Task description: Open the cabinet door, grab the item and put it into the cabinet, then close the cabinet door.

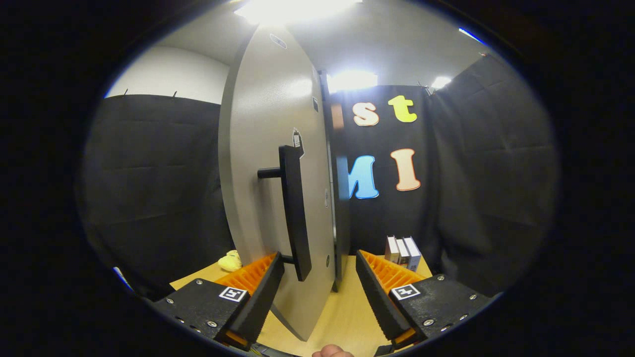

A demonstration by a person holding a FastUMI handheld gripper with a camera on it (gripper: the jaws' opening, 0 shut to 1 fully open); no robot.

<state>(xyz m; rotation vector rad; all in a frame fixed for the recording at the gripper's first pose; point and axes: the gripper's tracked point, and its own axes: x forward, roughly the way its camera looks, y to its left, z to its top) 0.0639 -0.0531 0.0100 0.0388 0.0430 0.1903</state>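
Observation:
A tall grey cabinet door [270,163] stands upright on the wooden table [342,317], seen nearly edge-on and reaching down between my fingers. Its long black bar handle [294,210] runs vertically on the face, standing off on short posts, its lower end just ahead of my left finger [258,290]. My gripper [320,267] is open, the fingers set wide on either side of the door's lower edge, pressing on nothing. A small yellow item [229,261] lies on the table beyond the left finger, left of the door.
Several small white boxes [403,252] stand upright at the back of the table, beyond my right finger. Black cloth walls close the booth behind and on both sides. A fingertip of a person's hand [331,352] shows at the bottom between the fingers.

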